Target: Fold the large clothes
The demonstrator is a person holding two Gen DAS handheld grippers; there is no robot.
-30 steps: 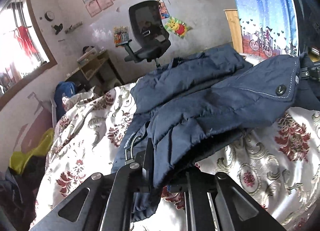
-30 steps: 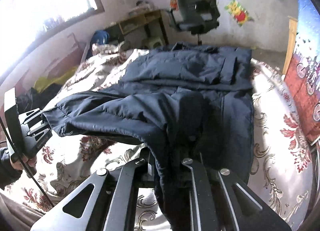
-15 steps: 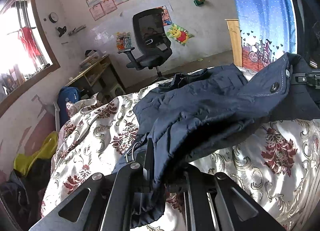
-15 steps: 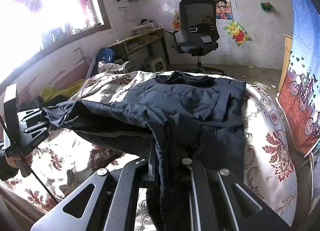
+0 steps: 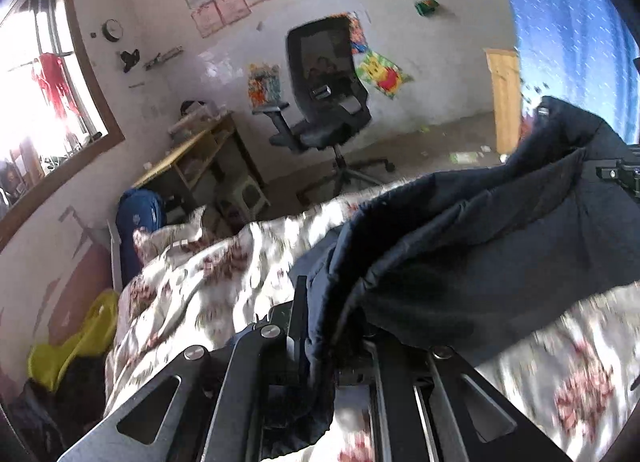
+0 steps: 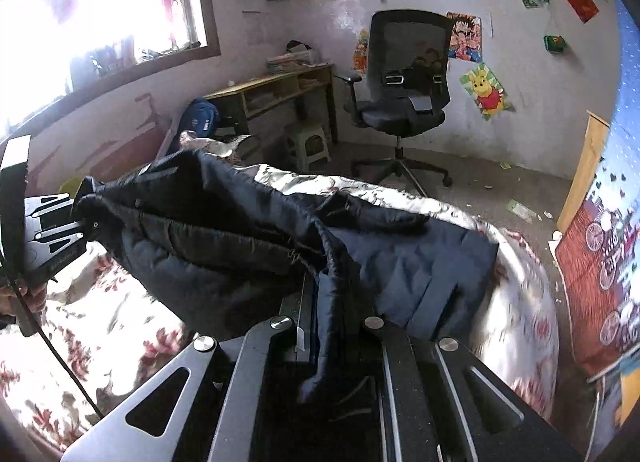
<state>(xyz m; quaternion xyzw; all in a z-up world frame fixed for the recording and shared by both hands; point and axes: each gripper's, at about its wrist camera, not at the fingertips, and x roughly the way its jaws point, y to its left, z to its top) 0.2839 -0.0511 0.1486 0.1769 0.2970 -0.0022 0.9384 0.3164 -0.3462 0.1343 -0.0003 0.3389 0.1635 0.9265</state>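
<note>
Left hand-held gripper [image 5: 320, 326]: jaws closed down to a narrow gap, clamped on a fold of the jacket's edge; fabric hangs between and below the fingers.
Right hand-held gripper [image 6: 340, 318]: jaws likewise nearly closed, pinching another section of the jacket's edge; fabric drapes down over the finger rails.
Jacket [image 6: 248, 246]: dark navy, padded; one long edge held raised between the two hand-held grippers, the remainder trailing down onto the bed.
Jacket, left wrist view [image 5: 480, 246]: spans from the near fingers across to the right edge of the view, where the other gripper's body shows.
Jacket, right wrist view: spans from the near fingers to the left edge, where the left hand-held gripper and the hand [image 6: 24, 298] holding it show.
Bed [image 5: 192, 286]: covered by a white floral quilt; carries the lower part of the jacket.
Office chair [image 6: 404, 82]: black, on the floor beyond the bed, near the wall.
Table [image 6: 272, 90]: wooden, under the window, left of the chair.
Image quality: quilt blurred in both views.
</note>
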